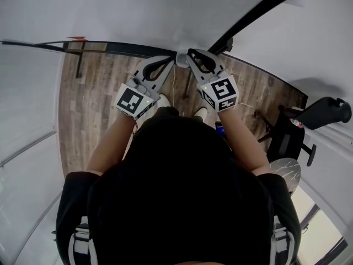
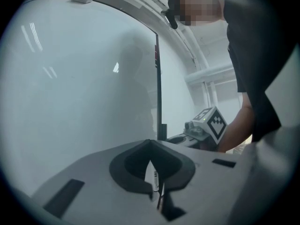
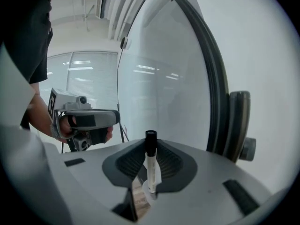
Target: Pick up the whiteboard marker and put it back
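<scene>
Right gripper [image 3: 149, 146] jaws clamp whiteboard marker [image 3: 150, 168] upright, cap at 12 o'clock, likely ready for replacing; left gripper [image 2: 151, 146] jaws closed, empty.

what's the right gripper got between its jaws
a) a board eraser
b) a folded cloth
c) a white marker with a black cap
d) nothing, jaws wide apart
c: in the right gripper view, the right gripper has its jaws closed on a slim white marker, whose black cap sticks out past the jaw tips.
</scene>
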Action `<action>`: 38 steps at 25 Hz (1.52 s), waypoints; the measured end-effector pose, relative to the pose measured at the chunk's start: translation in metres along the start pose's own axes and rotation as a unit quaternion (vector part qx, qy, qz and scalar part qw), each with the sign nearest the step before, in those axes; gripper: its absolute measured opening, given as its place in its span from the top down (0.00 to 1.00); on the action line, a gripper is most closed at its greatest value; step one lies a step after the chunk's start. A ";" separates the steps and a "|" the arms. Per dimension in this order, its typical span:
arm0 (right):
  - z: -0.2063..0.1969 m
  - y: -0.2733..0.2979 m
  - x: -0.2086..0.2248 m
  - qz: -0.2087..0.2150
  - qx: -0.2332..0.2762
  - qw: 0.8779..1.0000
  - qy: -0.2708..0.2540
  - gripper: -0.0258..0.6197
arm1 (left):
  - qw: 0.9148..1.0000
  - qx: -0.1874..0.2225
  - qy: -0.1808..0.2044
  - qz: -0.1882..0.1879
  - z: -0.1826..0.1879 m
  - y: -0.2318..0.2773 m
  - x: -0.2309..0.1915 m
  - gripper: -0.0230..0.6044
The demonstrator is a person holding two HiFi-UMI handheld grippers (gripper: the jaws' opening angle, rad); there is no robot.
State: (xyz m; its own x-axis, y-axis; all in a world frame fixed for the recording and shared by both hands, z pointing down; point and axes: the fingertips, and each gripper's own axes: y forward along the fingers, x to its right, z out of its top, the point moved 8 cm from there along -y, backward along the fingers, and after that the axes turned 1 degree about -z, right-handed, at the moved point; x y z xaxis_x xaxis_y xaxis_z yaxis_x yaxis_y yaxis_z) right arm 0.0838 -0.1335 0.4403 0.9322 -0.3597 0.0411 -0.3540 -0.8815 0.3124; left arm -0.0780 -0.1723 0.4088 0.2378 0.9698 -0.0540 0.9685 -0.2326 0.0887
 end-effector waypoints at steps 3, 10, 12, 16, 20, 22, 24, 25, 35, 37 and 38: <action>0.013 -0.011 -0.002 0.009 0.014 1.000 -0.004 0.85 | 1.000 0.001 0.004 0.009 0.004 -0.002 0.007 0.96; 0.043 -0.035 -0.009 0.037 0.040 0.998 -0.013 0.85 | 1.000 0.011 0.010 0.026 0.020 -0.007 0.021 0.96; 0.051 -0.044 -0.012 0.046 0.048 0.998 -0.016 0.85 | 0.999 0.014 0.009 0.029 0.026 -0.009 0.026 0.96; 0.065 -0.062 -0.018 0.062 0.065 0.996 -0.013 0.85 | 0.999 0.018 0.011 0.036 0.041 -0.013 0.037 0.96; 0.074 -0.079 -0.023 0.072 0.079 0.994 -0.016 0.85 | 0.999 0.013 0.015 0.028 0.051 -0.017 0.048 0.96; 0.077 -0.087 -0.024 0.077 0.083 0.993 -0.018 0.85 | 0.999 0.012 0.015 0.026 0.055 -0.020 0.052 0.96; 0.080 -0.094 -0.024 0.079 0.085 0.993 -0.020 0.85 | 0.999 0.012 0.015 0.031 0.060 -0.021 0.055 0.96; 0.082 -0.098 -0.023 0.081 0.086 0.993 -0.021 0.85 | 0.999 0.012 0.015 0.033 0.063 -0.022 0.057 0.96; 0.101 -0.134 -0.026 0.096 0.085 0.991 -0.030 0.85 | 0.998 0.019 0.030 0.044 0.091 -0.026 0.074 0.96; 0.101 -0.139 -0.026 0.099 0.083 0.991 -0.034 0.85 | 0.998 0.018 0.033 0.044 0.089 -0.026 0.076 0.96; 0.101 -0.141 -0.027 0.098 0.081 0.991 -0.038 0.85 | 0.998 0.016 0.032 0.044 0.088 -0.025 0.077 0.96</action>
State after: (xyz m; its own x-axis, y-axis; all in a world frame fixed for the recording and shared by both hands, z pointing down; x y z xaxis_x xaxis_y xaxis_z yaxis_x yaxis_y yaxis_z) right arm 0.1009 -0.0309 0.2996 0.8376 -0.5461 0.0124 -0.5417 -0.8274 0.1485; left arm -0.0776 -0.0979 0.3153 0.3171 0.9482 0.0170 0.9465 -0.3175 0.0574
